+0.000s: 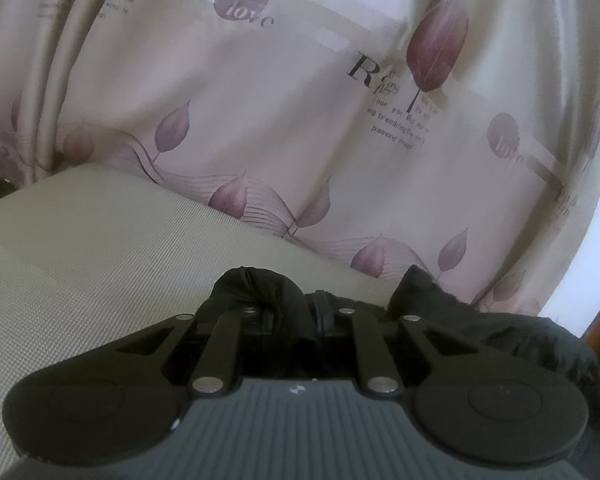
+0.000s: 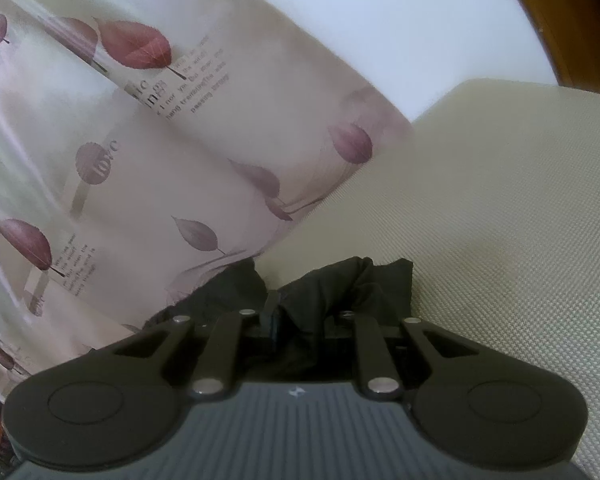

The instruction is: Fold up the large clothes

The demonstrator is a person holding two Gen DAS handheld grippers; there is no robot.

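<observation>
We're looking along the left gripper point(image 1: 296, 312) and its jaws are sitting nearly together, pinching a bunched wad of the black garment point(image 1: 260, 292) between them. The dark cloth is bulging up at about eleven o'clock from the fingertips and trailing away toward three o'clock, where a larger mound of it is spilling past the gripper's body at the right edge. Under it all, the woven beige surface point(image 1: 100, 260) is spreading out toward nine o'clock. Behind, a pale curtain point(image 1: 260, 120) printed with purple leaves and scraps of lettering is hanging across the whole top half, from ten o'clock round to two.

Over in the right wrist view, we're seeing the right gripper point(image 2: 300, 320) also drawn narrow, clamping a crumpled fold of the same black garment point(image 2: 352, 280). The cloth is peaking up at twelve o'clock and one o'clock from the jaws, with another dark lobe poking out at eleven o'clock, against the curtain's hem. The beige surface point(image 2: 500, 240) is filling the frame from one to four o'clock here, and the leaf-print curtain point(image 2: 140, 160) is draping across nine to twelve. A white wall point(image 2: 380, 20) is showing at the top, with a strip of brown wood point(image 2: 560, 20) at the far corner near one o'clock.
</observation>
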